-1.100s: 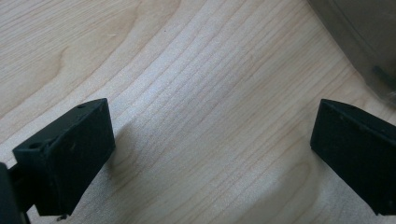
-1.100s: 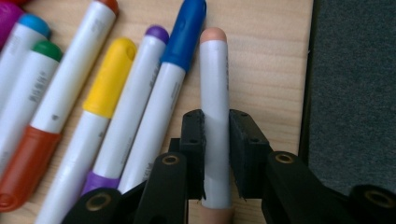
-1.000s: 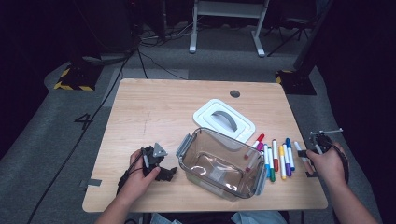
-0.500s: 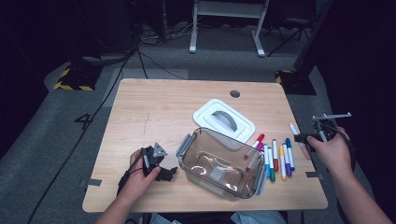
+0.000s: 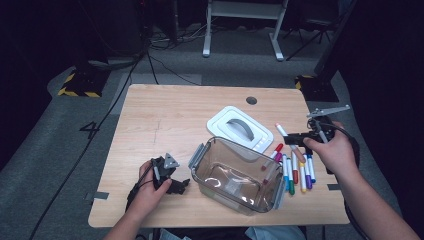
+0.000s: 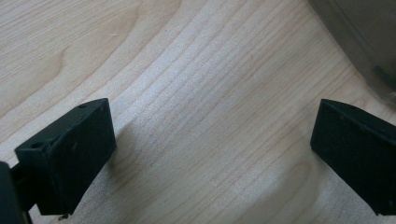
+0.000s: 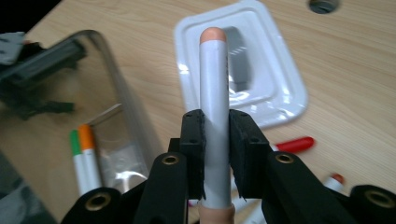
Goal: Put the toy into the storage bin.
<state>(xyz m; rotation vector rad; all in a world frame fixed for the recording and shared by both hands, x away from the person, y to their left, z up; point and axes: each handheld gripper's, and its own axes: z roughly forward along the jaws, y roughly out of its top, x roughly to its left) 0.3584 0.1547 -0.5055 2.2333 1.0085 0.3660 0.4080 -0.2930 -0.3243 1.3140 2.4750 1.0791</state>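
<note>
Markers going from desk into the clear box.

Desk (image 5: 165, 115) carries the clear box (image 5: 235, 175) at centre, its white lid (image 5: 240, 129) at one o'clock so the mouth stays free. My right tongs (image 7: 215, 154) pinch a peach-capped marker (image 7: 214, 93), lifted at three o'clock over the loose markers (image 5: 295, 172). My left tongs (image 6: 210, 154) gape empty at nine o'clock; their own view shows bare wood between them.

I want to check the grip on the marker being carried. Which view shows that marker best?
The right gripper view: the peach-capped marker runs up between the shut pads of the right hand-held gripper. The high view shows it small, beyond the clear container.
</note>
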